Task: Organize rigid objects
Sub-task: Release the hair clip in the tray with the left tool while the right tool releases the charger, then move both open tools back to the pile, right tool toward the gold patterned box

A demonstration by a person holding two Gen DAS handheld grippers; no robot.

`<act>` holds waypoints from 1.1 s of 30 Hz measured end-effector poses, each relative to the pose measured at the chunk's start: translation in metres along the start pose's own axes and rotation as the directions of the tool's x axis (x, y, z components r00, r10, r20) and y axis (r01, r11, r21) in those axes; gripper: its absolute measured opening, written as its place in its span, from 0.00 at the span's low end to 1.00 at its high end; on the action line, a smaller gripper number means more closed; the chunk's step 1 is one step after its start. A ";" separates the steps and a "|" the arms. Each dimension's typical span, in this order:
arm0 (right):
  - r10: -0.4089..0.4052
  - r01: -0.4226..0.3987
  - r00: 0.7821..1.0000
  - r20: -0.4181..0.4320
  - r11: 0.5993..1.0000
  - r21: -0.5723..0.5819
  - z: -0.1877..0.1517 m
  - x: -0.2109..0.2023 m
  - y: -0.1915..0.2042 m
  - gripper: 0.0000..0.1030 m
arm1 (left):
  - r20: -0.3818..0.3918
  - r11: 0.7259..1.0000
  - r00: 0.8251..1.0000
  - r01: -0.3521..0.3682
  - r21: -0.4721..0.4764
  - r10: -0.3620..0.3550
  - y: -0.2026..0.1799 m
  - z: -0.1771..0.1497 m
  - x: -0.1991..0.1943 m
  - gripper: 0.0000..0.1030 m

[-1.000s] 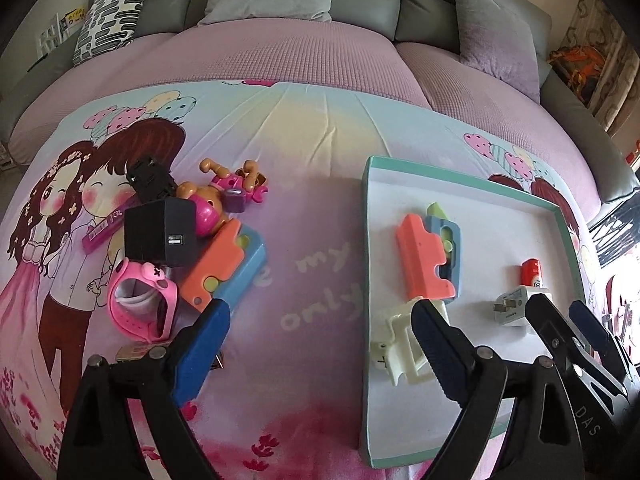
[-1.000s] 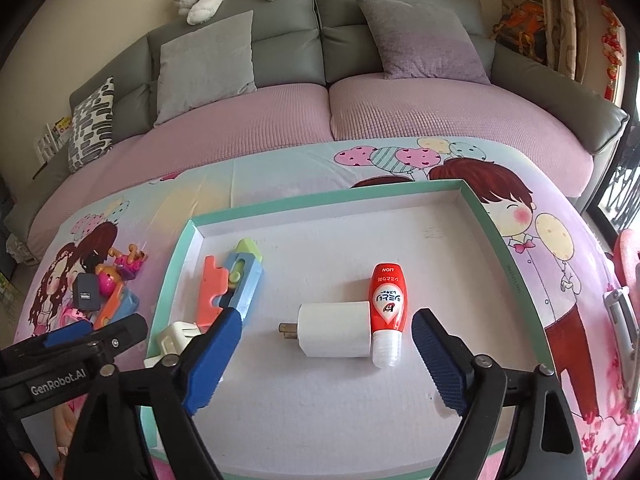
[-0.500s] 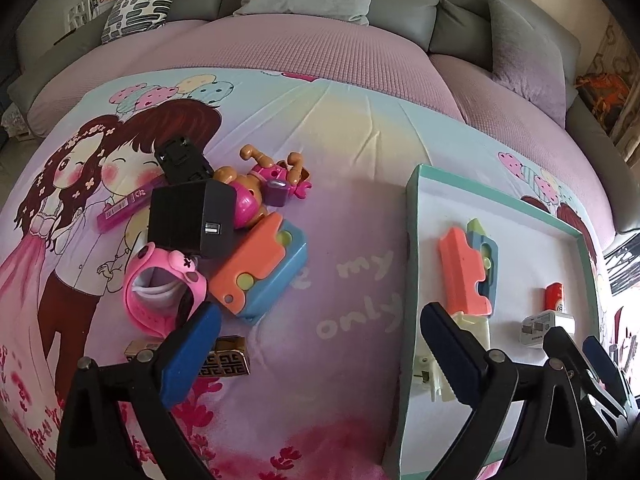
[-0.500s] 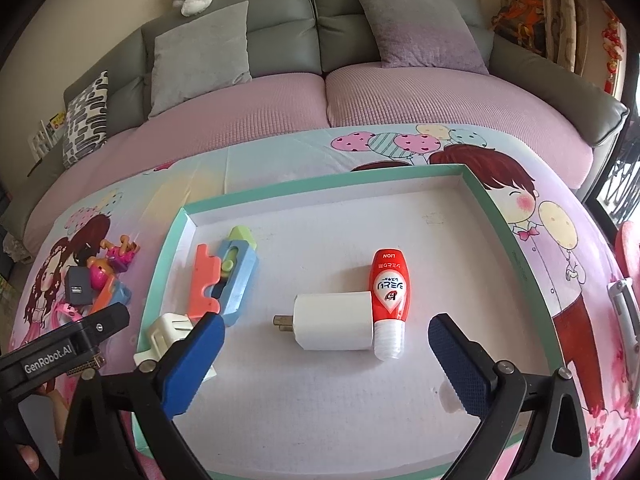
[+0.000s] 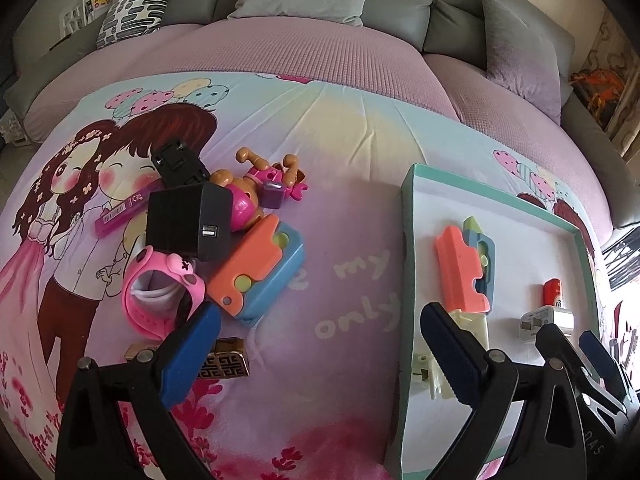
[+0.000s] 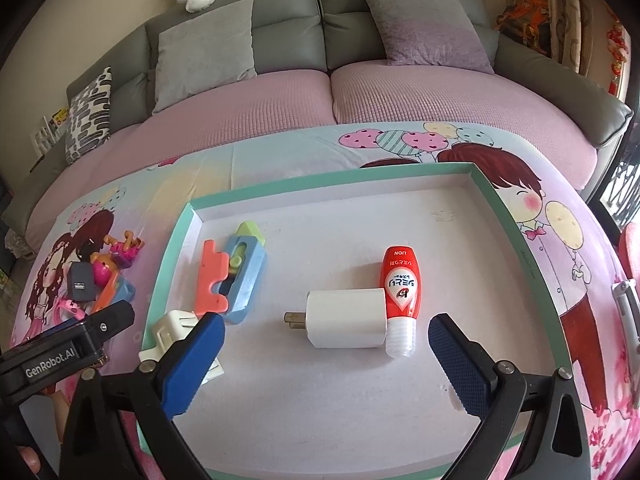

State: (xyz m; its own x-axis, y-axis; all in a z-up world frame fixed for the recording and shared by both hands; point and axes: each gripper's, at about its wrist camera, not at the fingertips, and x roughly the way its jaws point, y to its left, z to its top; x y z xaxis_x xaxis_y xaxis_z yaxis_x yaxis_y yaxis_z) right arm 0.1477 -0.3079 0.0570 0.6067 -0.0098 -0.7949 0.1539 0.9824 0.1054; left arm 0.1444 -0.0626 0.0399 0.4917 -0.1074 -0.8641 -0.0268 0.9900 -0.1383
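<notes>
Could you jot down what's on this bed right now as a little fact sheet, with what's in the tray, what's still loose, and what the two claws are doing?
Tray: orange-blue toy, white charger, red bottle, cream plug
Loose pile: black charger, pink watch, second orange-blue toy, figurine, gold bar
Left gripper: open, empty
Right gripper: open, empty, over tray

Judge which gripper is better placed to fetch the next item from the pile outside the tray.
Left. The left gripper hangs open beside the pile, near the pink watch. The right gripper is open over the tray, farther from the pile.
</notes>
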 end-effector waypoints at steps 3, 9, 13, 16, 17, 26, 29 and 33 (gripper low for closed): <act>0.011 -0.012 0.999 0.043 1.000 0.015 0.003 -0.010 0.000 1.00 | 0.008 1.000 1.000 0.000 0.009 0.000 -0.001 0.000 -0.003 0.97; 0.044 -0.044 0.989 0.141 0.999 -0.005 0.007 -0.028 0.015 1.00 | 0.031 0.999 0.999 -0.032 0.026 0.031 0.005 0.002 -0.010 0.97; 0.064 -0.063 0.991 0.119 0.998 -0.014 0.006 -0.022 0.026 1.00 | 0.034 1.000 0.999 -0.023 0.003 0.023 0.017 0.004 -0.011 0.97; 0.077 -0.075 0.991 0.110 0.997 -0.021 0.004 -0.017 0.033 1.00 | 0.027 1.000 1.000 0.000 -0.014 0.000 0.025 0.004 -0.010 0.97; 0.081 -0.079 0.991 0.107 0.997 -0.025 0.004 -0.017 0.036 1.00 | 0.026 1.000 1.000 0.002 -0.021 -0.001 0.029 0.004 -0.010 0.97; 0.151 -0.140 0.983 0.105 0.985 -0.102 0.003 -0.017 0.079 1.00 | 0.067 0.993 0.998 -0.009 -0.114 0.017 0.085 0.005 -0.028 0.97; 0.186 -0.172 0.978 0.094 0.975 -0.141 0.002 -0.016 0.099 1.00 | 0.078 0.982 0.997 -0.010 -0.188 0.026 0.115 0.003 -0.035 0.97; 0.221 -0.206 0.973 0.068 0.962 -0.182 0.000 -0.012 0.123 1.00 | 0.070 0.962 0.996 -0.041 -0.269 0.062 0.150 -0.003 -0.038 0.97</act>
State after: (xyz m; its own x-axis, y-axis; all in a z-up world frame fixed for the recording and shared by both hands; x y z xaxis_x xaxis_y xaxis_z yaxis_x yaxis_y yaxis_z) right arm 0.1592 -0.1867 0.0791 0.6773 0.1948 -0.7094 -0.1185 0.9806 0.1561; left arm 0.1186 0.0894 0.0508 0.5492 -0.0387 -0.8348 -0.2806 0.9324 -0.2278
